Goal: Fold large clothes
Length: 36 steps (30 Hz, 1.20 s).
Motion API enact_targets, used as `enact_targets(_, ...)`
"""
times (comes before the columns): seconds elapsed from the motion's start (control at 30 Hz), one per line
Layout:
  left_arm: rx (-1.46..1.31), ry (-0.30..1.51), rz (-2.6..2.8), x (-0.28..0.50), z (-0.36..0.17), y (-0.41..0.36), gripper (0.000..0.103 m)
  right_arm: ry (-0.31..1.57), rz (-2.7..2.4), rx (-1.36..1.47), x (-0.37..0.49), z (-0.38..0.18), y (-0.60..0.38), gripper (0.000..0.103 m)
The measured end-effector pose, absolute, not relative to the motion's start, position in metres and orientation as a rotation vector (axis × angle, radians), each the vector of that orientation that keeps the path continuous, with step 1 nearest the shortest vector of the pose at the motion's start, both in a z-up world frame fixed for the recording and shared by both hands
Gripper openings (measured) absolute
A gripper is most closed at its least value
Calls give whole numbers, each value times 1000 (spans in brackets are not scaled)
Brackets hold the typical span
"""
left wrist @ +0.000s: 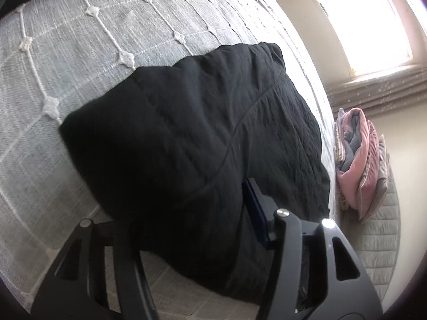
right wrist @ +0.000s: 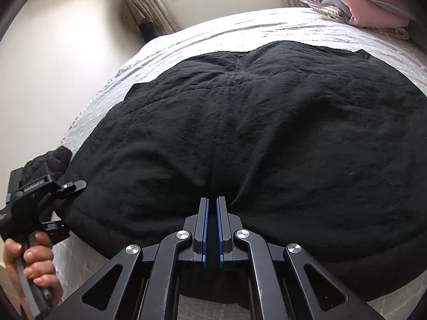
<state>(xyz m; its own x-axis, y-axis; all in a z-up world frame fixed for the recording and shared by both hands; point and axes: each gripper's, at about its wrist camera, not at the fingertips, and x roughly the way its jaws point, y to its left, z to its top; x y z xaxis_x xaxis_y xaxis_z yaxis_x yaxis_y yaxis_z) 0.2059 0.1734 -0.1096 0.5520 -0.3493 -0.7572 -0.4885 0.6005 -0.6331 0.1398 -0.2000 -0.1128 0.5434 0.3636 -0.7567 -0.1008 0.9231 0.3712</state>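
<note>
A: Slippage is my worry. The right gripper (right wrist: 212, 213) has its blue-padded jaws pressed nearly together on a pucker at the near edge of the large black quilted garment (right wrist: 253, 122), and that looks like a thin bite on a bulky, padded thing. If it is lifted fast, I'd expect the weight to drag the fabric out.

B: And the other side?

A: The left gripper (right wrist: 50, 186), held in the person's left hand (right wrist: 32, 261), sits at the garment's near left corner. From its own camera I see one blue-padded finger (left wrist: 256, 210) lying against the black cloth; the opposite finger is lost in dark fabric. The jaws stand partly spread, and I cannot tell whether they pinch anything.

B: So an uneven lift?

A: Likely. One side gripped and one loose would skew the fold.

B: Where does the garment lie?

A: Spread flat on the grey bedspread with white stitched lattice (left wrist: 80, 53), stretching away from both grippers. The pink and grey folded bedding (right wrist: 355, 2) is well apart, at the far end.
</note>
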Motion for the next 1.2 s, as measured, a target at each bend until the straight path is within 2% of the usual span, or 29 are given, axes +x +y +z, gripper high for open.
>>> enact_targets(0.13,-961,1017,121,204,-106,172,56,951,295,288,137,-108,-201,4)
enact_targets(0.2,-952,1018,129,203,-103,171,52,915,305,294,140,-93,-204,7)
enact_targets(0.33,-960,1027,120,204,-105,173,51,854,262,255,167,-70,-203,7)
enact_targets(0.47,-990,1029,95,208,-110,177,51,1002,244,288,218,-122,-198,3)
enact_targets(0.6,-980,1026,103,207,-108,175,52,1050,266,274,232,-102,-202,5)
enact_targets(0.67,-982,1021,110,206,-108,174,52,1010,227,196,243,-84,-198,8)
enact_targets(0.73,-976,1020,112,206,-107,173,52,984,228,241,261,-76,-199,8)
enact_targets(0.9,-957,1014,107,206,-105,172,52,1027,205,288,308,-116,-200,6)
enact_targets(0.97,-945,1007,112,206,-104,171,52,1040,194,367,311,-120,-206,6)
enact_targets(1.03,-921,1000,119,206,-103,169,52,1043,173,299,310,-117,-197,6)
enact_targets(1.1,-910,985,115,205,-99,168,47,1041,154,254,306,-108,-190,10)
enact_targets(1.2,-882,956,93,203,-90,167,41,1020,193,311,279,-90,-197,11)
